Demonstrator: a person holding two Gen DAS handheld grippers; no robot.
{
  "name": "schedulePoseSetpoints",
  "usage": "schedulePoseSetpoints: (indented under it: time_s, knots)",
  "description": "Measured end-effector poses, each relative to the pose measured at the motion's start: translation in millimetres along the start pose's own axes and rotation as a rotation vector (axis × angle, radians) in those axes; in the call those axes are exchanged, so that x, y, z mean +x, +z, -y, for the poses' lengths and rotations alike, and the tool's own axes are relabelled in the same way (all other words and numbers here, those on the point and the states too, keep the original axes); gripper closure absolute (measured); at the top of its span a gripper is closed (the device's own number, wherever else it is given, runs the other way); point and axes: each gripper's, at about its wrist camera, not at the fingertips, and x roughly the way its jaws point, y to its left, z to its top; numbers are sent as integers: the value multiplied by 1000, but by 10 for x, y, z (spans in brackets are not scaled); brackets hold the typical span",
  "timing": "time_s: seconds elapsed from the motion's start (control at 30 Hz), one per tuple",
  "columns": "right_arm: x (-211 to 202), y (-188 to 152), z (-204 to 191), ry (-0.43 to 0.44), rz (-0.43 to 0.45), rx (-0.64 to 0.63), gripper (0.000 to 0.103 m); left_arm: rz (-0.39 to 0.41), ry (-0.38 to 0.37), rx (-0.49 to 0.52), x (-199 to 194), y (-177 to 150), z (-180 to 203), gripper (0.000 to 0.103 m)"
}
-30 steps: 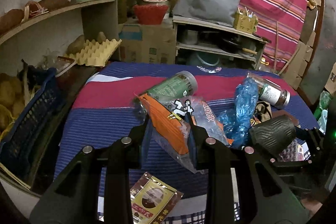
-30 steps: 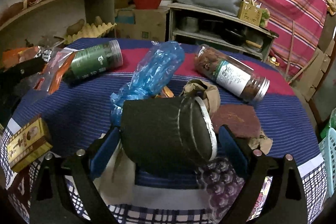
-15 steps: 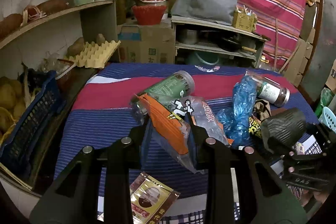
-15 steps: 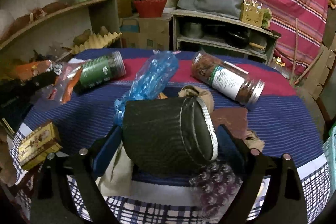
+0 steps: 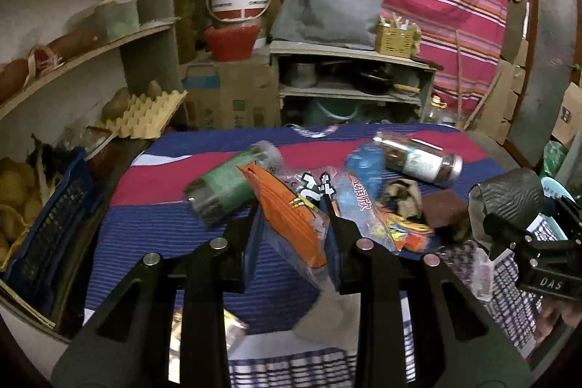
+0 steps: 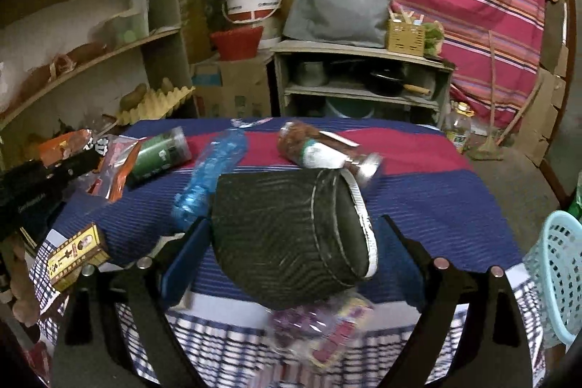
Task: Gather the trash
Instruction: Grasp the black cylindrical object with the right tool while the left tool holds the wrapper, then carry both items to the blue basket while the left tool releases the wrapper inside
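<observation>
My left gripper [image 5: 291, 217] is shut on an orange snack wrapper [image 5: 291, 206] and holds it above the striped tablecloth [image 5: 145, 235]. In the right wrist view that gripper [image 6: 54, 170] shows at the far left with the wrapper [image 6: 65, 144] sticking out. My right gripper [image 6: 294, 224] is shut on a black ribbed cup [image 6: 276, 235] with a white rim, lying sideways between the fingers. The same cup [image 5: 509, 195] appears at the right of the left wrist view. On the cloth lie a green jar [image 5: 225, 184], a blue plastic bag [image 6: 214, 170] and a brown jar [image 6: 323, 151].
A yellow box [image 6: 76, 253] sits at the table's near left corner, and a clear printed wrapper [image 6: 320, 326] hangs at the front edge. A light blue basket [image 6: 560, 271] stands low on the right. Crumpled paper [image 5: 400, 195] lies mid-table. Shelves and a blue crate [image 5: 47, 224] flank the left.
Both grippers have drawn back and risen from the table, each keeping its item. The table looks farther off, and the light blue basket has come into the right wrist view.
</observation>
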Motion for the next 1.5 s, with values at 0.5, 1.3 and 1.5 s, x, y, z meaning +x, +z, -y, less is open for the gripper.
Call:
schedulePoseSetpoints:
  time_s: [0.5, 1.3, 1.5]
  knots:
    - [-575, -156, 1131, -120, 58, 82, 13, 29, -122, 86, -211, -116, 1173, 74]
    - [-1419, -644, 3184, -394, 125, 284, 13, 54, -377, 260, -168, -191, 3510, 73]
    - [-1495, -804, 3679, -445, 105, 325, 13, 19, -445, 294, 3, -253, 4192, 72]
